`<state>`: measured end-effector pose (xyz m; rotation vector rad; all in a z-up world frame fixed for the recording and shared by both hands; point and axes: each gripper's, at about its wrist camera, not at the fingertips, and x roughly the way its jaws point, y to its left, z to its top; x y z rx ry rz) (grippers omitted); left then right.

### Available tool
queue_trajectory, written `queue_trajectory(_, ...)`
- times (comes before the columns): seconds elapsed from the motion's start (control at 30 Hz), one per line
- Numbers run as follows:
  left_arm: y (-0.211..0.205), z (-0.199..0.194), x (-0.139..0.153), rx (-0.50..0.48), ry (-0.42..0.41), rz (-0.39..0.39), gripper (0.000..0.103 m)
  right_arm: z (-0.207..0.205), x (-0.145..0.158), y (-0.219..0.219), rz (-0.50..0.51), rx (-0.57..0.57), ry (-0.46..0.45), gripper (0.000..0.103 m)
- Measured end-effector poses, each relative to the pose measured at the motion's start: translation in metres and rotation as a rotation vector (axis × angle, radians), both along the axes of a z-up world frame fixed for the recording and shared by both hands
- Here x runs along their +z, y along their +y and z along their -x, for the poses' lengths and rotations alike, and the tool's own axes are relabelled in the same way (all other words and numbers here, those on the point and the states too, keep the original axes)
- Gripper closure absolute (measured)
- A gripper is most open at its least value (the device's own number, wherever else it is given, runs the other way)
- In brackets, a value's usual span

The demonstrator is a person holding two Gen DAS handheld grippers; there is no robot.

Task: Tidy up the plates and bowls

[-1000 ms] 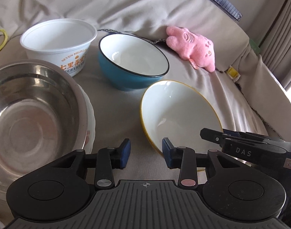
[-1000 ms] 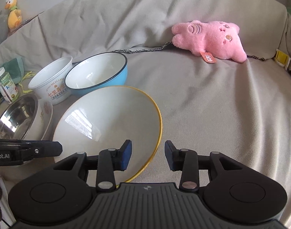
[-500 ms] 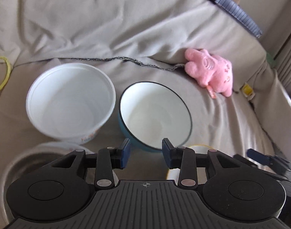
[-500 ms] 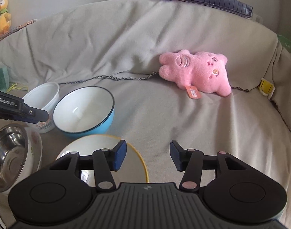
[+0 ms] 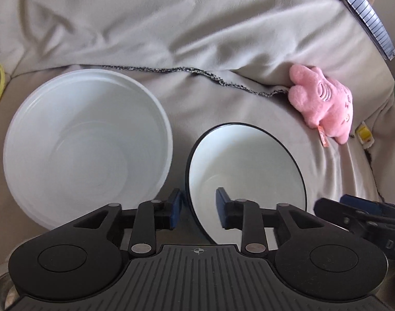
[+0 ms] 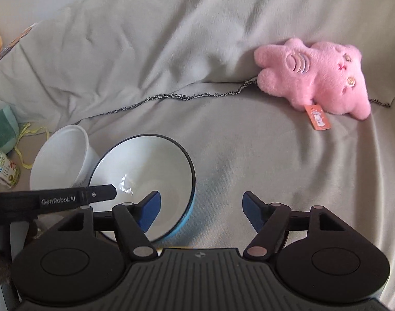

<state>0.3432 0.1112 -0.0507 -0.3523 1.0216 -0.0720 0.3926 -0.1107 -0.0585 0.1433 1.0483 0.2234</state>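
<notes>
Left wrist view showed the left gripper [image 5: 197,208], fingers apart, straddling the blue bowl [image 5: 245,178] rim beside the white plastic bowl [image 5: 87,147] on the sofa; right gripper [image 6: 201,211] open, empty. Both bowls unstacked.

Soft daylight, slight blur, fisheye-warped edges

Left wrist cam sits close above the white tub [image 5: 87,145] and blue bowl [image 5: 245,178], looking steeply down. Right wrist cam hangs further back, facing the couch back. Both share the bowl [image 6: 143,181], tub [image 6: 61,158] and pink plush [image 6: 314,77] [image 5: 324,103].
</notes>
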Motion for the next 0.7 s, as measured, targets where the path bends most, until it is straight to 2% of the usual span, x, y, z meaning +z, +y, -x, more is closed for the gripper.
queue_trajectory(0.03, -0.004, -0.004, 0.0, -0.007, 0.001, -0.027, 0.066, -0.01, -0.008, 0.0, -0.024, -0.015, 0.035, 0.052)
queue_trajectory(0.13, -0.017, -0.021, -0.004, -0.018, 0.02, -0.104, 0.066, -0.032, -0.032, -0.003, -0.114, -0.056, 0.136, 0.06)
queue_trajectory(0.23, -0.026, -0.026, -0.007, -0.041, 0.018, -0.142, 0.062, -0.041, -0.043, 0.0, -0.145, -0.053, 0.168, 0.068)
queue_trajectory(0.37, -0.021, -0.025, -0.012, -0.07, 0.021, -0.118, 0.062, -0.044, -0.052, 0.008, -0.149, -0.019, 0.193, 0.074)
queue_trajectory(0.47, -0.012, -0.029, -0.023, -0.066, 0.067, -0.04, 0.062, -0.05, -0.058, 0.012, -0.135, -0.017, 0.213, 0.08)
queue_trajectory(0.53, -0.007, -0.03, -0.026, -0.045, 0.068, 0.0, 0.061, -0.05, -0.055, 0.012, -0.123, -0.009, 0.196, 0.085)
queue_trajectory(0.63, -0.008, -0.033, -0.024, -0.046, 0.064, 0.045, 0.054, -0.049, -0.046, 0.003, -0.1, -0.008, 0.145, 0.085)
queue_trajectory(0.7, -0.014, -0.039, -0.028, -0.074, 0.065, 0.079, 0.054, -0.05, -0.043, -0.004, -0.074, -0.019, 0.125, 0.085)
